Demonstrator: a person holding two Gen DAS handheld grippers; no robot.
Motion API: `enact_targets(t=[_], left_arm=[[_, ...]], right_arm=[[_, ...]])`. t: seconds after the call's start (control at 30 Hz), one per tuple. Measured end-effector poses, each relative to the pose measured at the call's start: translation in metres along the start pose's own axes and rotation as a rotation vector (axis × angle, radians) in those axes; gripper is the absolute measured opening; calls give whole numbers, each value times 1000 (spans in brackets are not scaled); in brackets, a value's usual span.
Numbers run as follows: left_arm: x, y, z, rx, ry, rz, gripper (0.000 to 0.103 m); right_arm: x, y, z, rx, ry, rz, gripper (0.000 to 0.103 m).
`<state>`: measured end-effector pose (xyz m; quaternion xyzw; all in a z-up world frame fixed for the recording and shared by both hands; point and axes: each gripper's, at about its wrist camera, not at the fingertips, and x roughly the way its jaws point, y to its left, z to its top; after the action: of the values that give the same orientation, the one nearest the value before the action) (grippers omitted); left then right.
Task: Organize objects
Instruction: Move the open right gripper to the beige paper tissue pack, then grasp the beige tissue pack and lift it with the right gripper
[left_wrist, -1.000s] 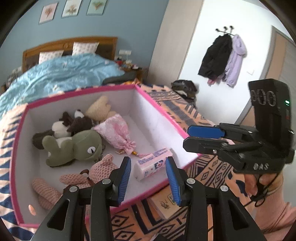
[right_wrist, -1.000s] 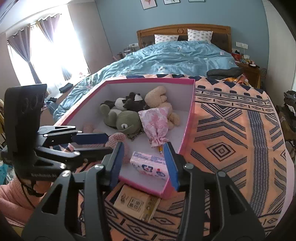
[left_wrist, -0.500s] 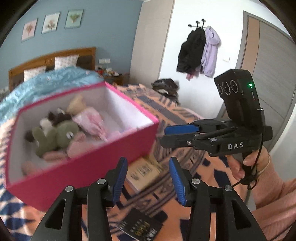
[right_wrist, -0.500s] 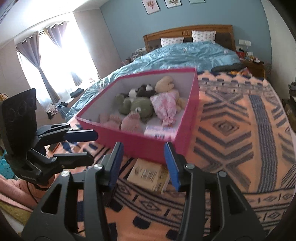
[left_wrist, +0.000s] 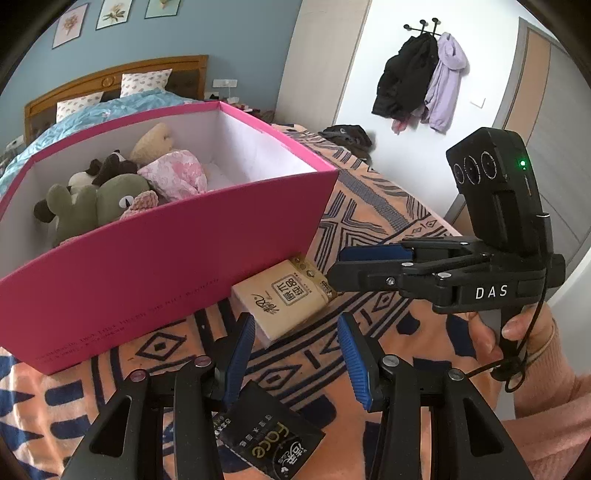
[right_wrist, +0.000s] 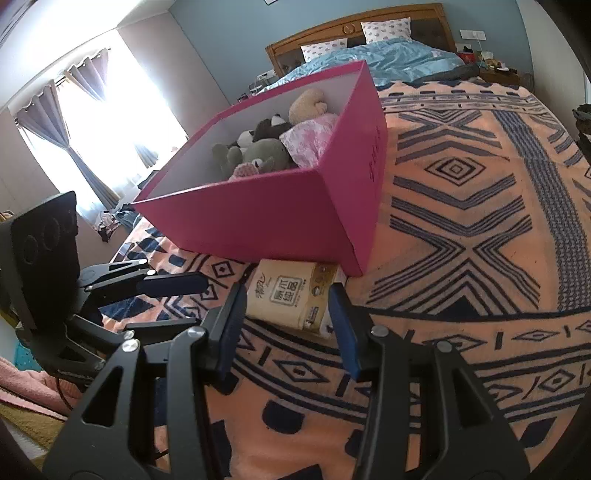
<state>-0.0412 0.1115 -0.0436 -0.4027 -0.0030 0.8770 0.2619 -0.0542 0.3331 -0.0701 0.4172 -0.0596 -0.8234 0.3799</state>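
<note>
Now that I have dropped below the box (right_wrist: 266, 218) rim, my empty, parted claws (right_wrist: 286, 321) frame the tissue pack (right_wrist: 291, 297).

Magenta box (left_wrist: 147, 266), tan tissue pack (left_wrist: 284, 299), orange-and-navy geometric blanket (right_wrist: 461, 258).

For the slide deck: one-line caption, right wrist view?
Right gripper open above a beige tissue pack beside the pink toy-filled box.

Home bedroom, bed (right_wrist: 399, 59), hung coats (left_wrist: 421, 77)
</note>
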Motion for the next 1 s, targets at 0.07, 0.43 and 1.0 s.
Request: enact_targets(t=[0.07, 0.43, 1.0], left_arm=[[2, 0, 0, -3, 4, 1, 47], [19, 15, -2, -71, 52, 2, 47], [45, 31, -1, -169, 109, -54, 34]], right_arm=[[1, -1, -1, 9, 2, 6, 48], [14, -6, -3, 41, 19, 0, 48], [38, -16, 0, 80, 60, -9, 45]])
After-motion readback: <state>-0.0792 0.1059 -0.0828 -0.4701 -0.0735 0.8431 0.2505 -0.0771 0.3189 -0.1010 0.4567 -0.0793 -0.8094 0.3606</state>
